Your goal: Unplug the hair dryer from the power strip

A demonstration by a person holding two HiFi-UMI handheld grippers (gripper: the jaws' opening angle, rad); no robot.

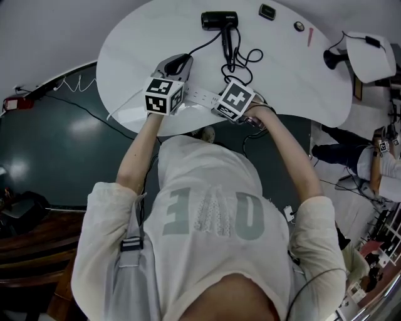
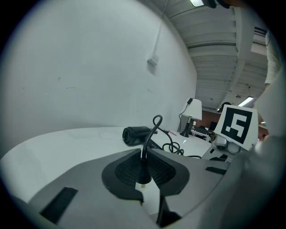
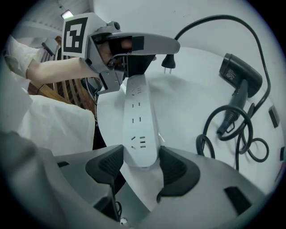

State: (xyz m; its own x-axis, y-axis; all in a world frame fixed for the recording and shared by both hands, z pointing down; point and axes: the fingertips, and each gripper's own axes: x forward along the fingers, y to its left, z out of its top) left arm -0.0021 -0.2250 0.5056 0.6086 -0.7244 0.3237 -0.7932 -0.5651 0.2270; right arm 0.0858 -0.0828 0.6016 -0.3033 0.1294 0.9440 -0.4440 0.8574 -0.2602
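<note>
The black hair dryer [image 1: 219, 21] lies at the far side of the white round table [image 1: 131, 56], its cord [image 1: 241, 59] looped toward me. My left gripper [image 2: 144, 172] is shut on the dryer's black plug [image 2: 143, 175], whose prongs stick out bare below the pads. In the right gripper view the plug [image 3: 168, 62] hangs above the table, clear of the white power strip [image 3: 137, 116]. My right gripper [image 3: 140, 165] points steeply down and is shut on the strip's near end. The strip [image 1: 200, 96] lies near the table's front edge between the two marker cubes.
A small black item [image 1: 267, 11], a round object [image 1: 299, 26] and a pink pen [image 1: 309, 36] lie at the table's far right. Another white table with a lamp [image 1: 369, 56] and a seated person [image 1: 376, 163] are to the right. Cables cross the dark floor [image 1: 56, 138].
</note>
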